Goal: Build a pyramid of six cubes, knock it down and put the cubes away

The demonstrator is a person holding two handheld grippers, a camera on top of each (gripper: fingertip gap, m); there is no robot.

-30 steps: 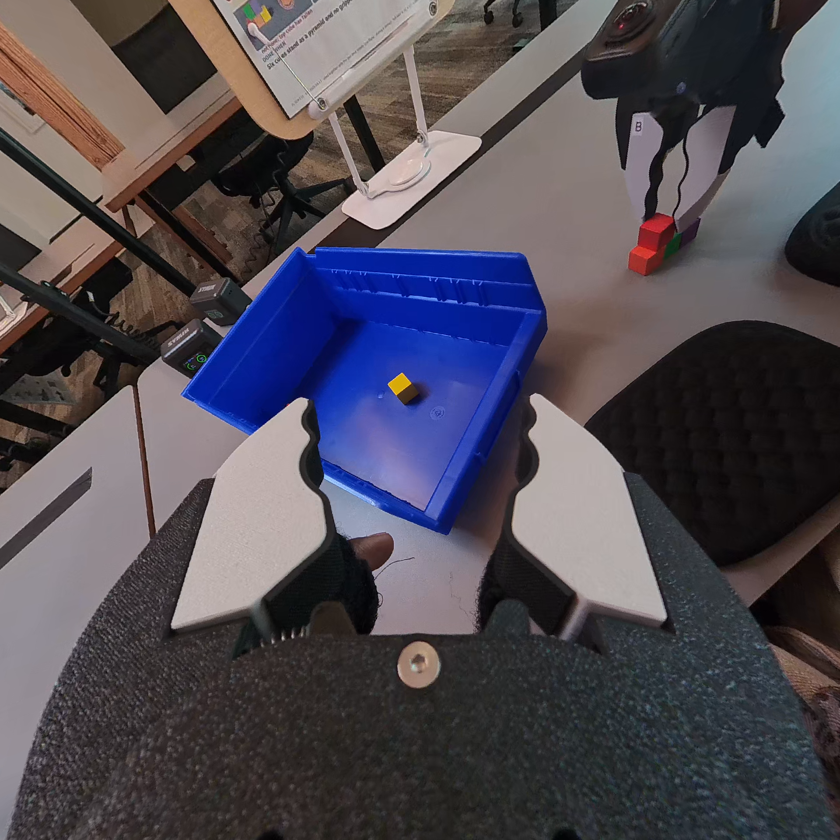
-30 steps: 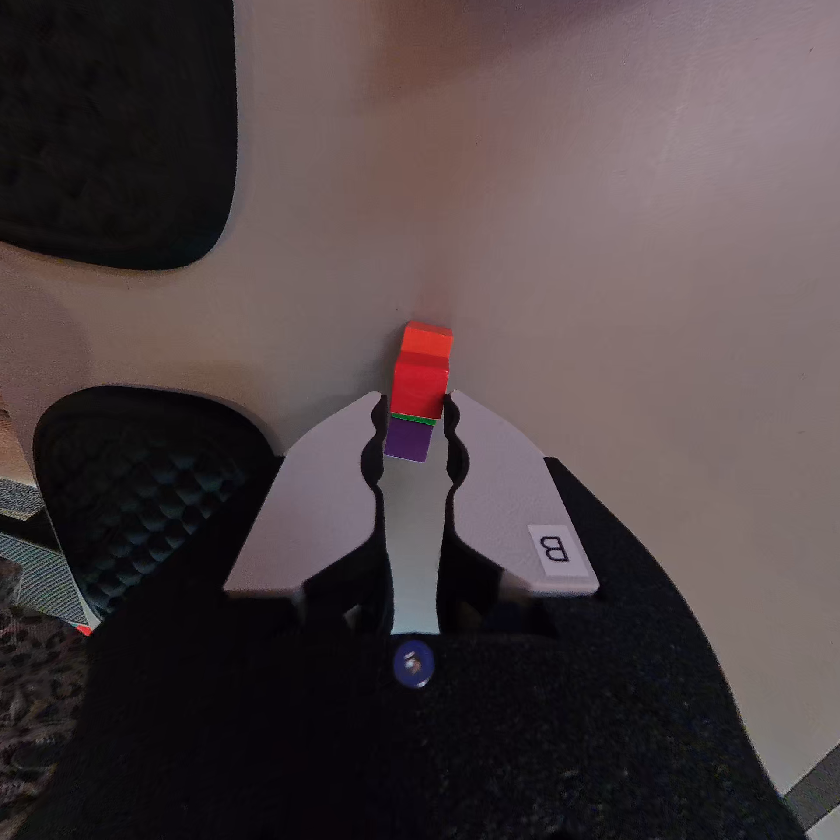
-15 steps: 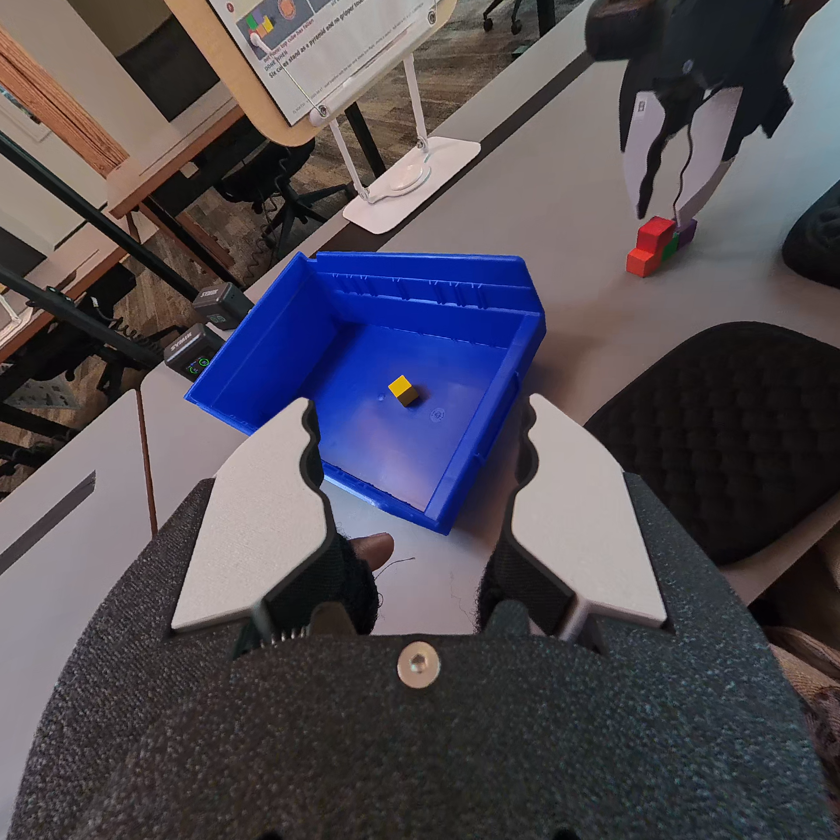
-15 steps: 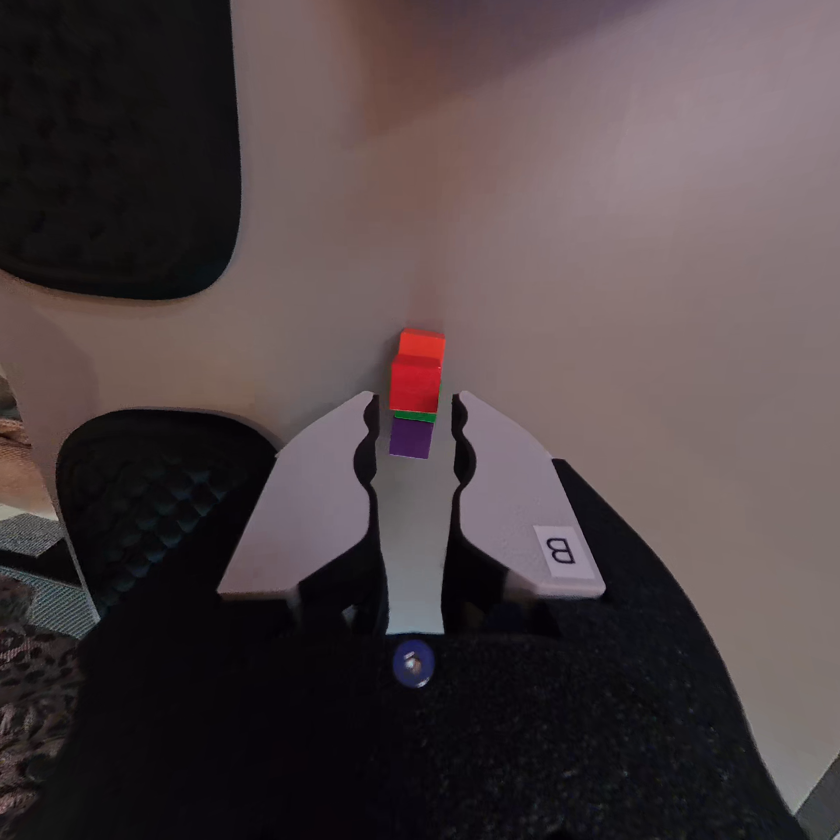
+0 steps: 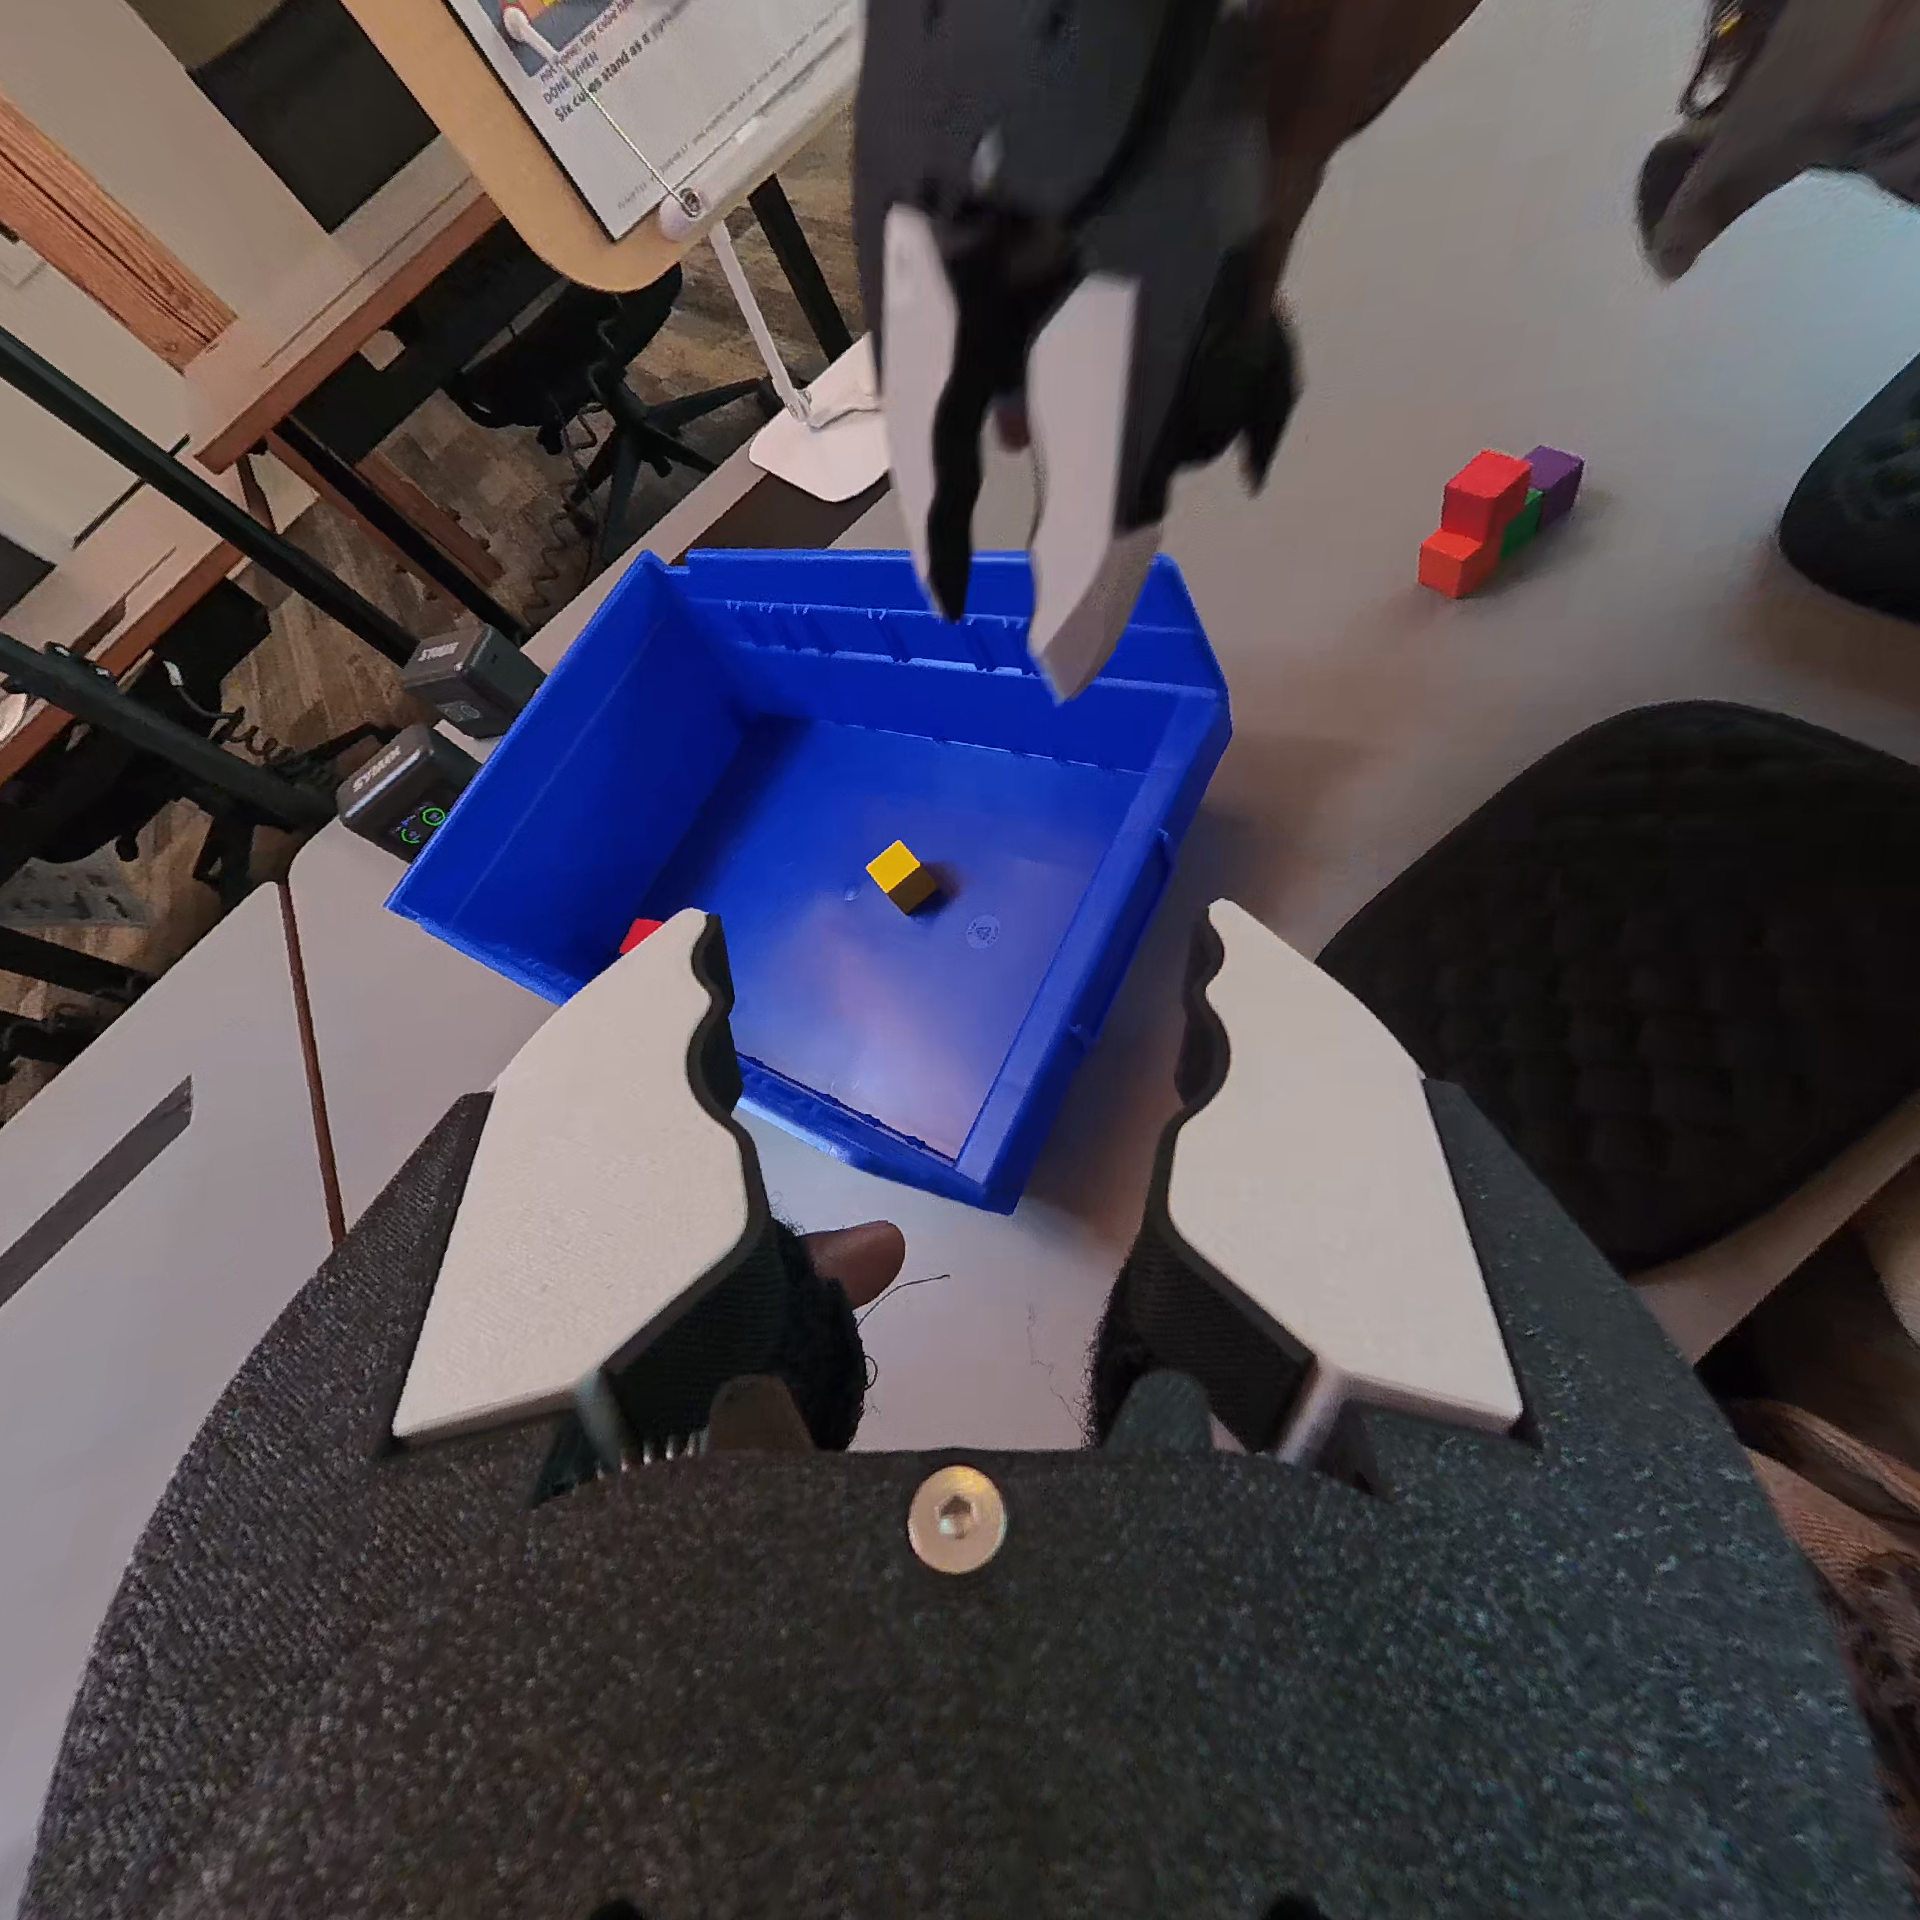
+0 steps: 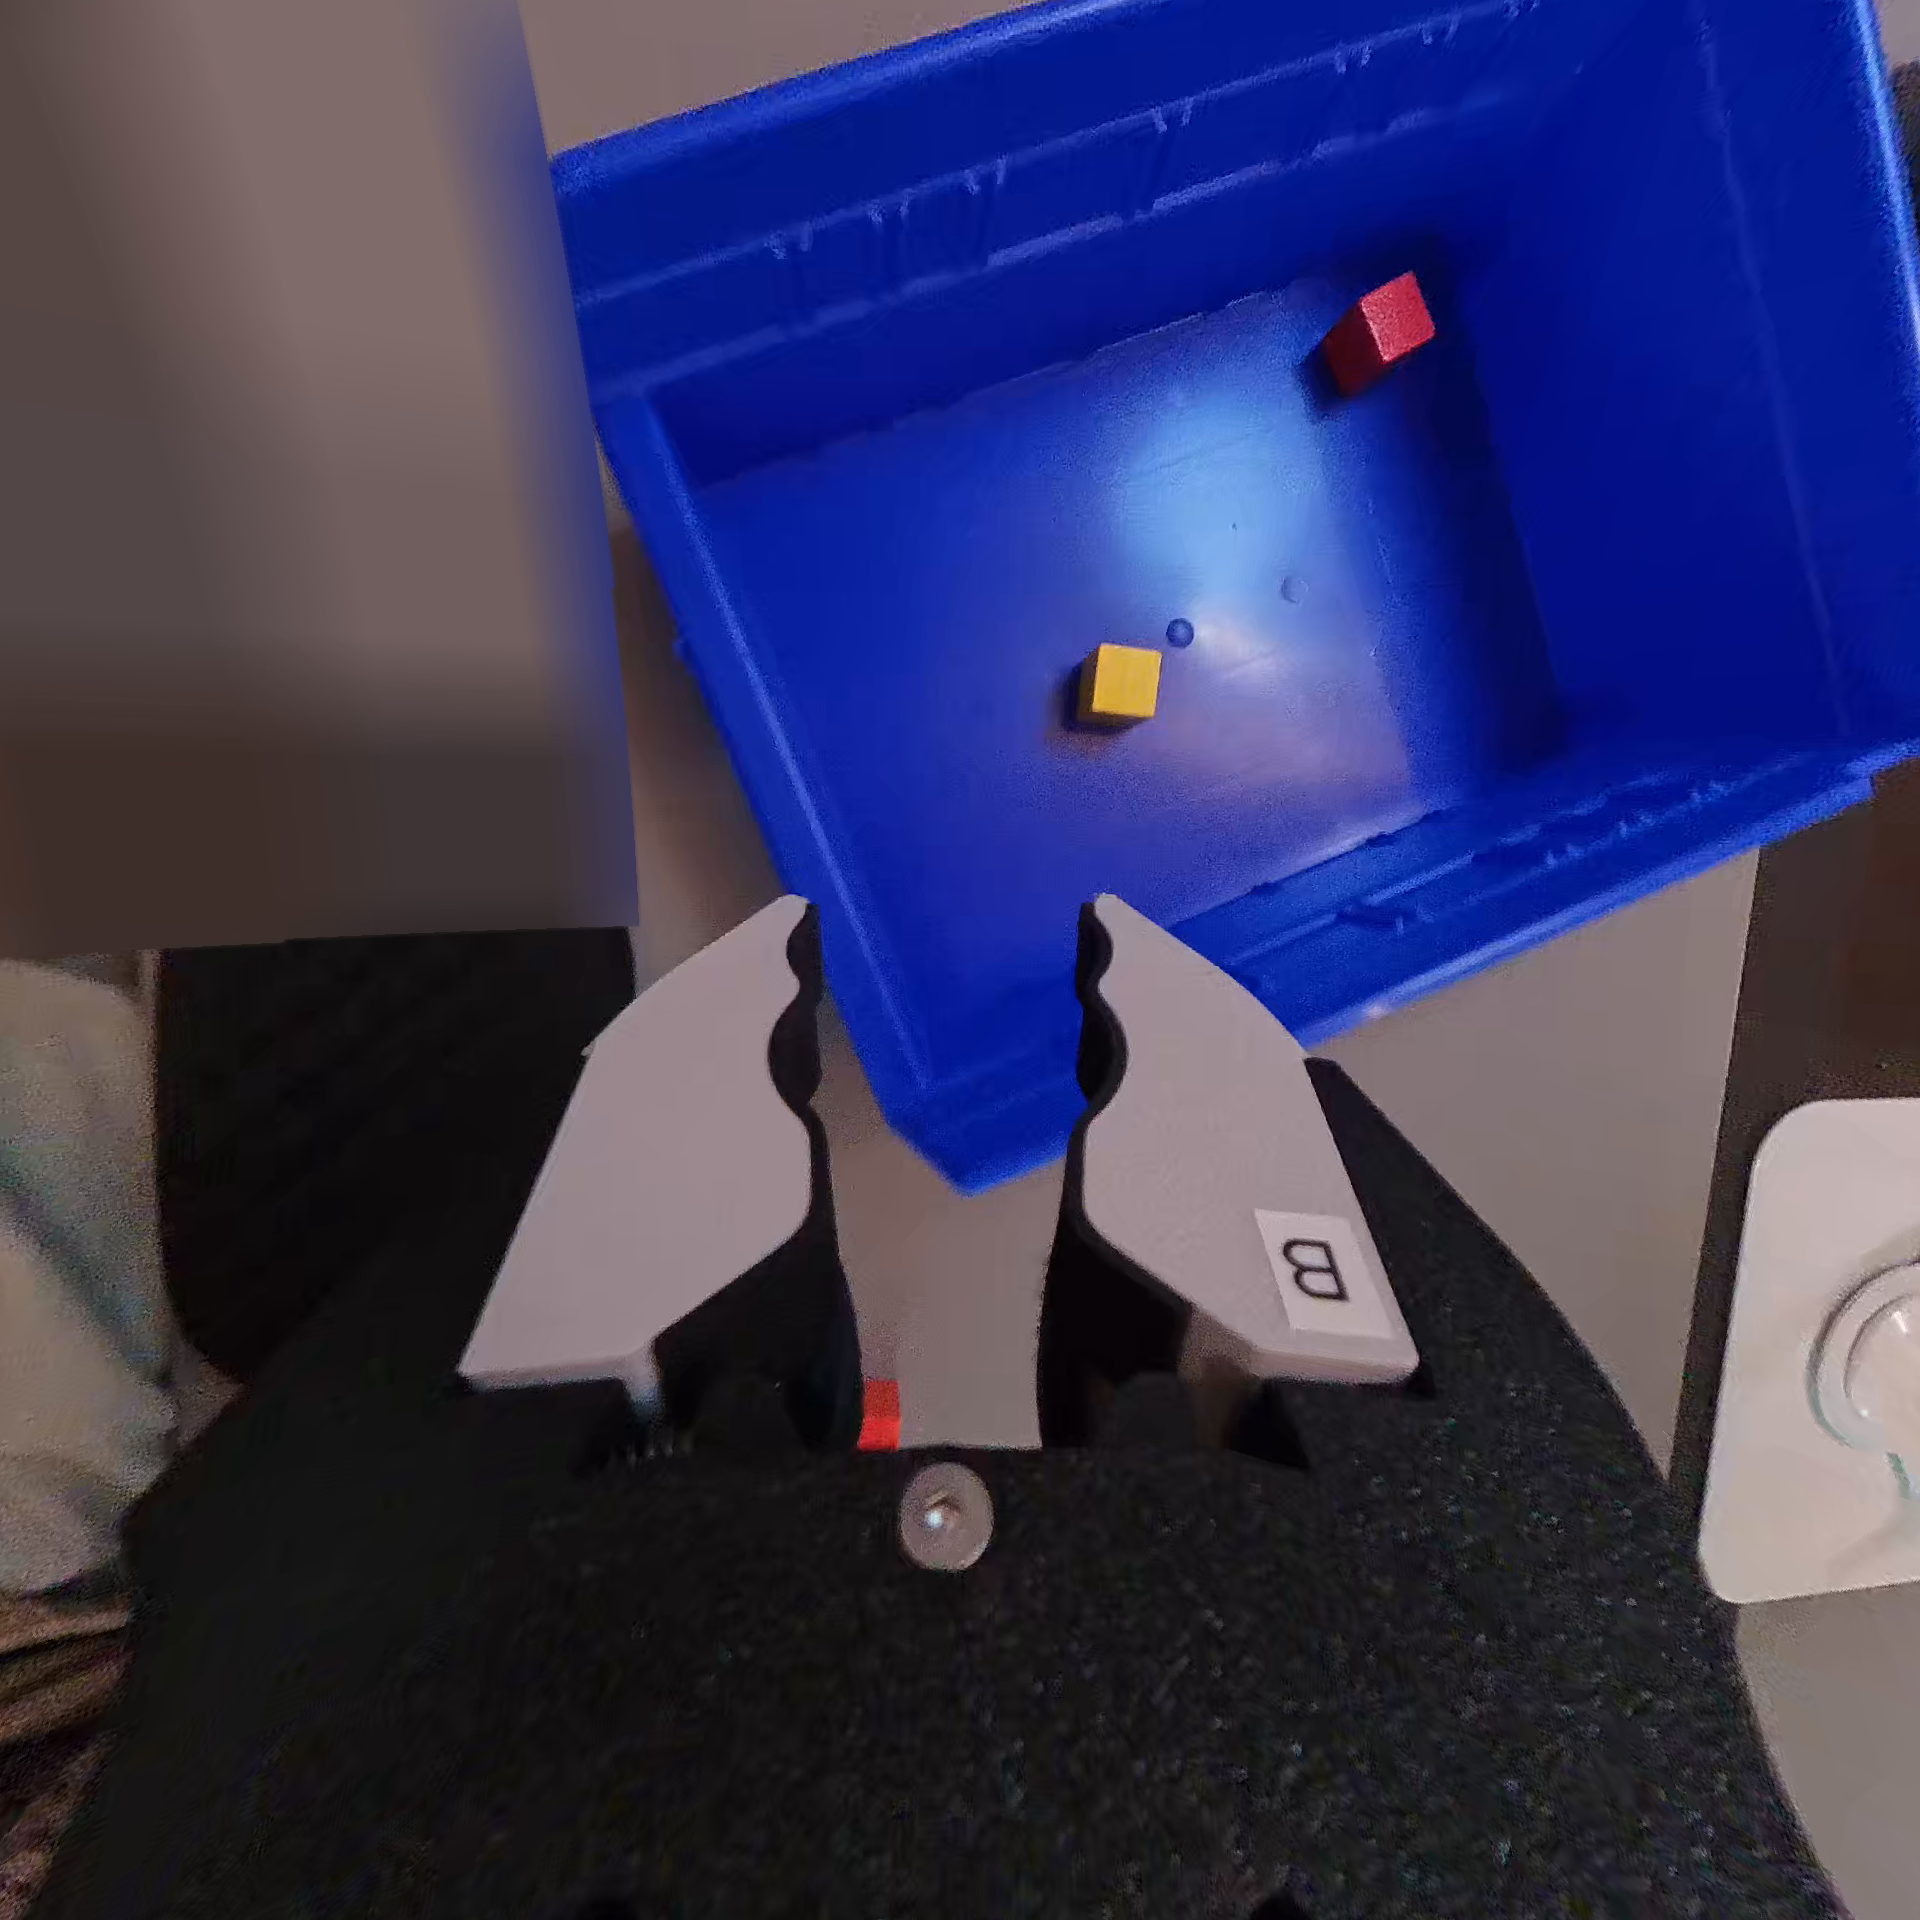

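Observation:
A blue bin [image 5: 1081, 1039] lies on the grey table, just ahead of my left gripper [image 5: 956, 935], which is open and empty. A yellow cube [image 5: 902, 878] sits mid-bin. A red cube [image 5: 641, 933] peeks out at the bin's near-left wall, partly behind my left finger. My right gripper [image 5: 1008, 639] hovers over the bin's far side, open and empty. In the right wrist view, my right gripper [image 6: 948, 935] looks down into the bin [image 6: 748, 623] at the yellow cube [image 6: 1119, 683] and the red cube [image 6: 1380, 330]. A small stack stands at the far right: red [image 5: 1486, 494], orange [image 5: 1455, 561], green [image 5: 1519, 525] and purple [image 5: 1553, 478] cubes.
A black padded chair seat [image 5: 1662, 987] lies right of the bin. A sign stand with a white base [image 5: 821, 436] stands behind the bin and also shows in the right wrist view [image 6: 1818, 1351]. Black clamp devices [image 5: 457, 665] sit at the table's left edge. From my right tips it is roughly 12 cm to the yellow cube [image 6: 1119, 683]; from my left, 20 cm. My left wrist view [image 5: 896, 864] looks at it from another angle.
My right gripper has lifted off the cube stack, swung left over the bin and opened wider. A red cube now shows in the bin. My left gripper has barely moved.

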